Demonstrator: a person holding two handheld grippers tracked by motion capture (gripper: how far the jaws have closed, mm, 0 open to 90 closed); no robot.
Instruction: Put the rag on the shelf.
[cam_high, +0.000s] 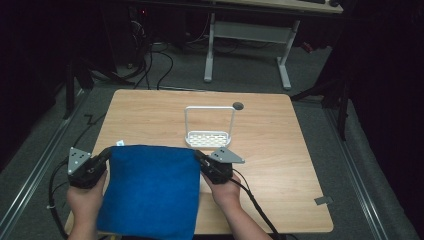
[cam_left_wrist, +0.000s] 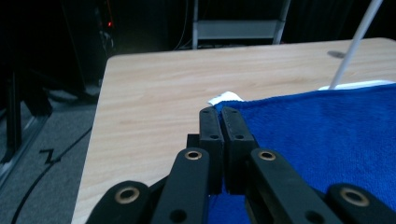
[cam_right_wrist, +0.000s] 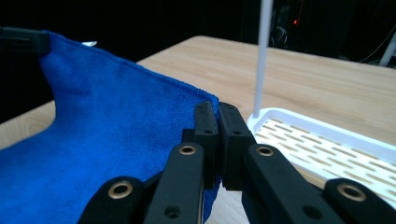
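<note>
A blue towel (cam_high: 150, 192) hangs spread between my two grippers above the near part of the wooden table (cam_high: 280, 150). My left gripper (cam_high: 107, 153) is shut on the towel's far left corner, where a small white tag (cam_left_wrist: 225, 97) sticks out. In the left gripper view the towel (cam_left_wrist: 322, 130) stretches away to the right of the jaws, and my left gripper (cam_left_wrist: 221, 112) pinches its edge. My right gripper (cam_high: 198, 155) is shut on the far right corner. The right gripper view has the towel (cam_right_wrist: 93, 135) sagging to the left of my right gripper (cam_right_wrist: 216, 106).
A white slotted tray with a tall wire handle (cam_high: 209, 137) stands just beyond the towel, close to the right gripper; its base (cam_right_wrist: 327, 144) lies right of the right jaws. A dark round hole (cam_high: 238, 105) marks the table's far side. Cables trail off the near edge.
</note>
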